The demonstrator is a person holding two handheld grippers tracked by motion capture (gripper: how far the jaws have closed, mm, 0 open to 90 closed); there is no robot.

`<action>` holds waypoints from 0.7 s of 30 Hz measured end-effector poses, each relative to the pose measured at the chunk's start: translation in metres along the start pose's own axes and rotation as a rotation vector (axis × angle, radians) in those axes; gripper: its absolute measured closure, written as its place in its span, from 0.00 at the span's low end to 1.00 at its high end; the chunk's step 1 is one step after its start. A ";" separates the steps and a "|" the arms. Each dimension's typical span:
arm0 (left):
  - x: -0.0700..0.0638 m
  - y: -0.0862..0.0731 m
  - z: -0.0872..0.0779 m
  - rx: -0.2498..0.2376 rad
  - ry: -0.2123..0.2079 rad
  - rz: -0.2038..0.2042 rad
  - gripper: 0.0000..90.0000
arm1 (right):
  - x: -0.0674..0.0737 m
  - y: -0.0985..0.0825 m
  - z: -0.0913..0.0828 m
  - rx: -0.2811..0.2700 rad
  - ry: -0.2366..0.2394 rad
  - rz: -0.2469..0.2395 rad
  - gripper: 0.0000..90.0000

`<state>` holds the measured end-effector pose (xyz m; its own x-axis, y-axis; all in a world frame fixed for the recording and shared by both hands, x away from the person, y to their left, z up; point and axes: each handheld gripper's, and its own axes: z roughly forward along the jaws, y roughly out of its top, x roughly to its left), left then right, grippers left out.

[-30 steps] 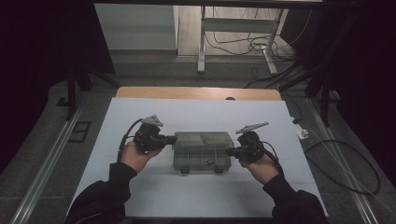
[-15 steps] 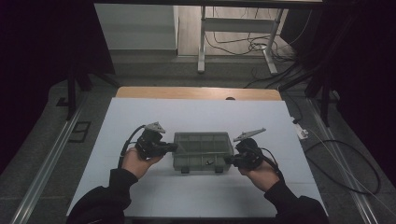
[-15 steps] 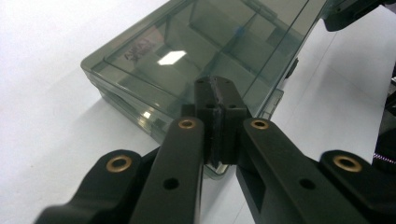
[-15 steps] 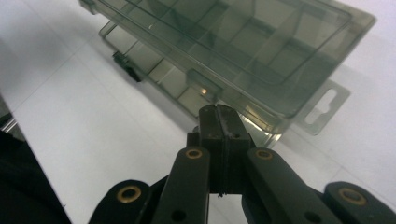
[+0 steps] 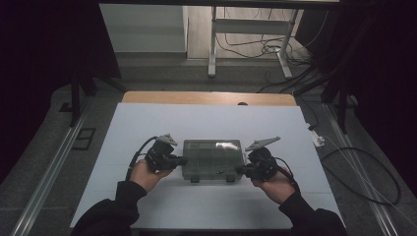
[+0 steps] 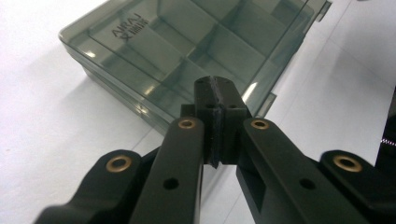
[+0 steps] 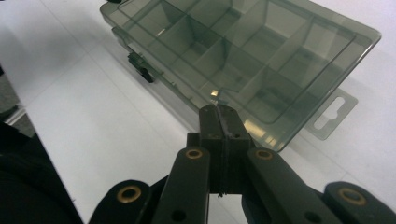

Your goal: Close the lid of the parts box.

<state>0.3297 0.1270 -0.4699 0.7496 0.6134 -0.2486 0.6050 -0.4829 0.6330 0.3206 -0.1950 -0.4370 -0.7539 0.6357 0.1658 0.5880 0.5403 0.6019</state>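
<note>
A smoky clear compartment box (image 5: pixel 213 159) lies closed on the white table top (image 5: pixel 147 123), its two latches facing the near edge. My left gripper (image 5: pixel 183 160) points at the box's left end with jaws shut and nothing between them. In the left gripper view its tip (image 6: pixel 217 91) sits at the box (image 6: pixel 187 42) near a corner. My right gripper (image 5: pixel 239 170) points at the right end near the front corner, also shut and empty. Its tip (image 7: pixel 218 114) is level with the lid's edge of the box (image 7: pixel 243 51). Whether either tip touches the box I cannot tell.
The white top spreads well beyond the box on all sides, with a wooden strip (image 5: pixel 206 97) along its far edge. A small white part (image 5: pixel 317 139) sits at the right edge. Cables (image 5: pixel 359 177) loop on the floor to the right.
Both hands have slid slightly toward the near edge and closer in on the box's ends. The box has stayed in place and both jaws have stayed shut.
</note>
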 end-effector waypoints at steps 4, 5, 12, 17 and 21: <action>-0.004 -0.002 0.004 0.018 0.001 0.007 0.99 | -0.007 -0.001 0.004 -0.001 -0.025 0.002 0.99; -0.004 -0.002 0.005 0.022 0.002 0.012 0.99 | -0.010 -0.001 0.005 -0.005 -0.032 0.005 0.99; -0.007 -0.006 0.009 0.044 0.013 0.014 0.99 | -0.024 -0.004 0.014 -0.008 -0.049 0.032 0.99; -0.008 -0.008 0.012 0.055 0.028 0.017 0.99 | -0.027 -0.006 0.023 0.015 -0.055 0.031 0.99; -0.009 -0.008 0.014 0.065 0.036 0.025 0.99 | -0.026 -0.008 0.027 0.020 -0.067 0.019 0.99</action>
<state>0.3217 0.1166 -0.4834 0.7554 0.6220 -0.2062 0.6032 -0.5371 0.5897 0.3438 -0.2010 -0.4677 -0.7218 0.6811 0.1234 0.6079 0.5385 0.5834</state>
